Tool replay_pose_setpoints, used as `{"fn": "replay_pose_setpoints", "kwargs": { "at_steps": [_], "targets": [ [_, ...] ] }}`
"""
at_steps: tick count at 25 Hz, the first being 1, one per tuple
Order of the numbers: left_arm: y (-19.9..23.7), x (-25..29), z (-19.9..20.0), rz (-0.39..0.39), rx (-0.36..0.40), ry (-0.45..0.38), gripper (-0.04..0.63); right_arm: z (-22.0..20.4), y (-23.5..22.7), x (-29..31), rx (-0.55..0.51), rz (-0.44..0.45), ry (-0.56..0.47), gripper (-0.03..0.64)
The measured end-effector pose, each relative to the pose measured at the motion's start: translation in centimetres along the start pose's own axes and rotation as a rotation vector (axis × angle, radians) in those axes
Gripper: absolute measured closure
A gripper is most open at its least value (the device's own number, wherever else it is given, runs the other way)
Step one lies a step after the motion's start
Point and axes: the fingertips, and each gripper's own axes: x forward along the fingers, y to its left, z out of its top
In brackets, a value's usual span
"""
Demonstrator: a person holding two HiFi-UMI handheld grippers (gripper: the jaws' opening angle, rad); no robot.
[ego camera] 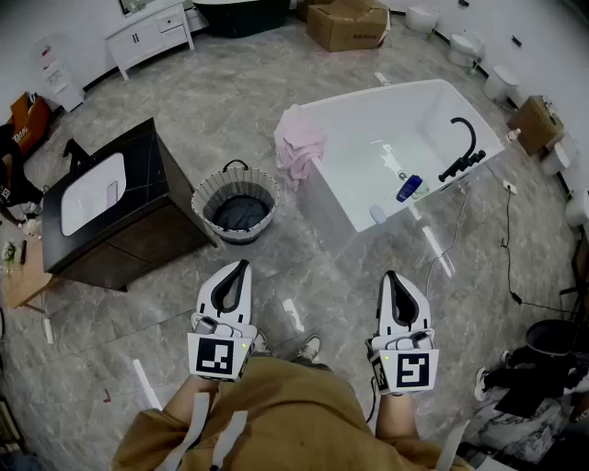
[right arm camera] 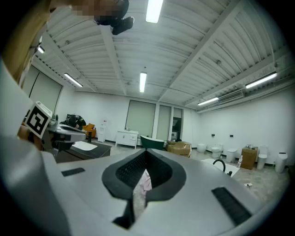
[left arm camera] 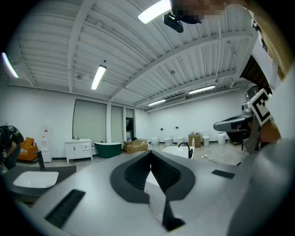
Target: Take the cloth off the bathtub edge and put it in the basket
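Note:
A pink cloth [ego camera: 299,143] hangs over the near left corner of the white bathtub [ego camera: 327,207]. Just left of the tub, on the floor, stands a round woven basket [ego camera: 236,204] with a dark lining. Both grippers are held low in front of me, well short of the tub and basket. My left gripper [ego camera: 241,267] points toward the basket, its jaws together with nothing in them [left arm camera: 150,153]. My right gripper [ego camera: 391,276] points toward the tub's near side, also shut and empty [right arm camera: 146,152]. Through the slit below its tips a strip of the pink cloth [right arm camera: 143,184] shows far off.
A dark vanity with a white sink [ego camera: 110,207] stands left of the basket. The tub carries a black faucet [ego camera: 465,152] and a blue bottle [ego camera: 409,188]. A cable [ego camera: 506,239] trails on the floor at right. A cardboard box [ego camera: 348,23] and white cabinet [ego camera: 147,32] stand far back.

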Motion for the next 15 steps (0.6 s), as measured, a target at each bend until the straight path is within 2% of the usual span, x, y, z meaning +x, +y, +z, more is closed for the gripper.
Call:
{"fn": "replay_pose_setpoints", "kwargs": {
  "at_steps": [8,15],
  "targets": [
    [0.5,0.6,-0.3,0.017,-0.010,0.015,0.589,0.4,0.3,1.5,0.004,0.042,-0.012,0.612],
    [-1.7,2.2,0.0,0.058,-0.003,0.005,0.589,-0.3,-3.2,1.5,0.022,0.049,-0.024,0.612]
  ]
}}
